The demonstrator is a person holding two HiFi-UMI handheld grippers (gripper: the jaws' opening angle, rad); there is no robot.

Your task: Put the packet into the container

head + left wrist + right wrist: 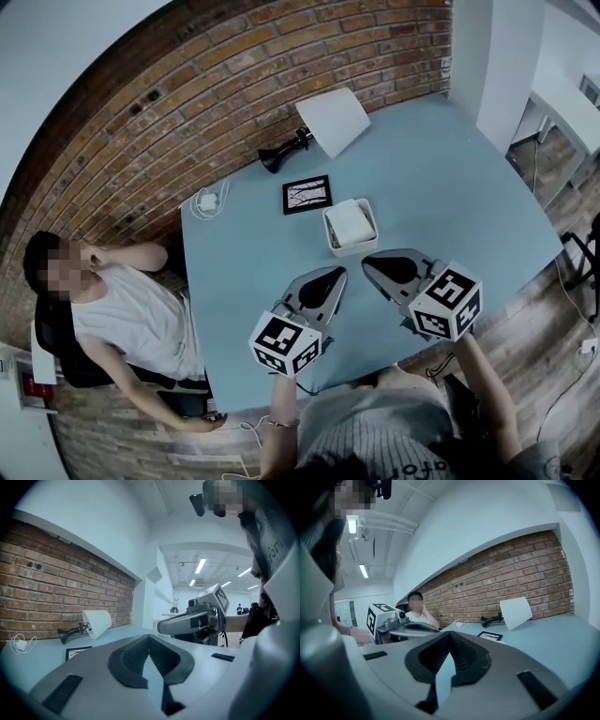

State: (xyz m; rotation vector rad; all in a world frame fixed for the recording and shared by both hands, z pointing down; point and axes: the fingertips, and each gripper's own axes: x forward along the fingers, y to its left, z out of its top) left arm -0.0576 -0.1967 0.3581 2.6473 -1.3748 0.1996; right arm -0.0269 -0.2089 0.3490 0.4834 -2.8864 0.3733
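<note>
A white square container (350, 226) stands on the light blue table (450, 187), and a pale packet (349, 223) seems to lie inside it. Just in front of it, both grippers hover with their tips pointing at it. My left gripper (336, 273) is shut with nothing in it, its pads meeting at the tip (149, 636). My right gripper (367, 261) is shut and empty too (450, 633). Neither gripper view shows the container, since the gripper bodies hide it. Each gripper shows in the other's view: the right gripper's body (197, 620) and the left gripper's body (401, 623).
A small framed picture (307, 195) lies behind the container. A toppled lamp with a white shade (333, 122) lies at the table's far edge by the brick wall. A white charger and cable (208, 202) sit at the far left corner. A person (112, 309) sits at the table's left side.
</note>
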